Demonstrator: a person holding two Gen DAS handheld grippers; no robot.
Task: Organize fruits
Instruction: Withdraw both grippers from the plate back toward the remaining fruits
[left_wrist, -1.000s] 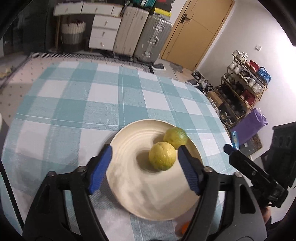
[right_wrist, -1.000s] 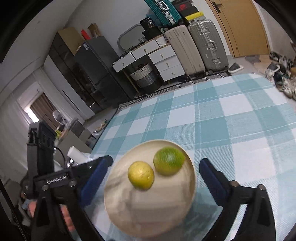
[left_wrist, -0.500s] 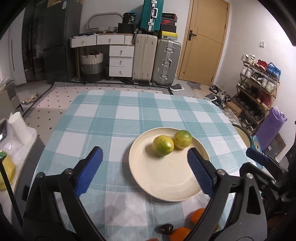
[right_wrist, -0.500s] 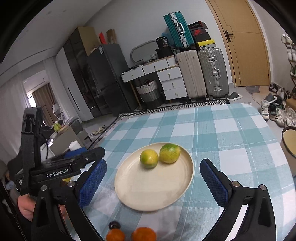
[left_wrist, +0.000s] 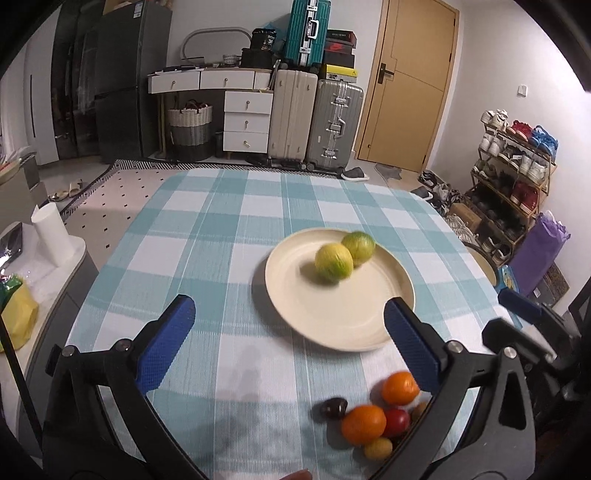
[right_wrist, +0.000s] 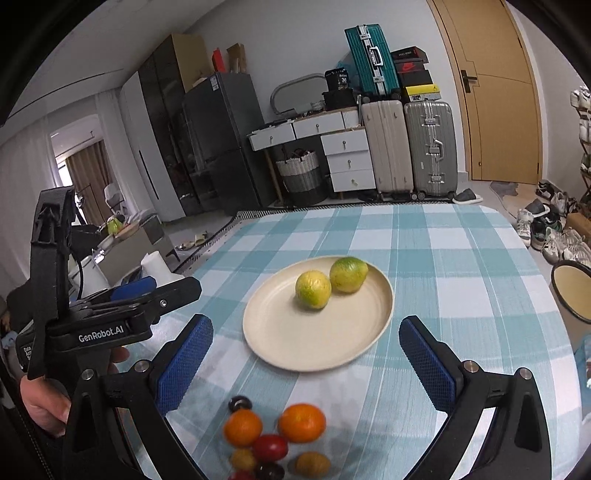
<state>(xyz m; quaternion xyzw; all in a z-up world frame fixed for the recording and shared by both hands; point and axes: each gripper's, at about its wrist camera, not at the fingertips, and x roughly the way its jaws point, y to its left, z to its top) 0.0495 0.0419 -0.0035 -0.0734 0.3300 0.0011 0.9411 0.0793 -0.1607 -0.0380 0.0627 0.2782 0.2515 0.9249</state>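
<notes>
- The left claw (left_wrist: 286, 332) hangs wide open over the near part of the table (left_wrist: 207, 236), its blue pads spread far apart and holding nothing.
- The right claw (right_wrist: 304, 354) is likewise fully open and empty, its two pads flanking the near rim of the plate as its own camera sees it.
- A cream plate (left_wrist: 354, 321) lies on the teal-and-white checked cloth toward the middle right of the table.
- Two yellow-green citrus fruits sit on the far part of the plate: the yellower fruit (left_wrist: 333, 262) on the left and nearer, the greener fruit (left_wrist: 359, 246) just behind it on the right, the two touching.
- In the right wrist view the same pair appears as the yellower fruit (right_wrist: 313, 288) and greener fruit (right_wrist: 348, 274), side by side.
- A loose cluster of fruit rests on the cloth near the table's close edge, apart from the plate.
- It includes two oranges (right_wrist: 301, 422), a red tomato (right_wrist: 270, 448), a dark round fruit (right_wrist: 240, 403) and some small yellowish fruits (right_wrist: 312, 464).
- In the left wrist view this cluster lies at lower right, partly behind the left claw's right finger, with one orange (left_wrist: 363, 424) in plain sight.
- The left claw's body, marked GenRobot.AI, shows at the left of the right wrist view, held in a hand (right_wrist: 48, 398).
</notes>
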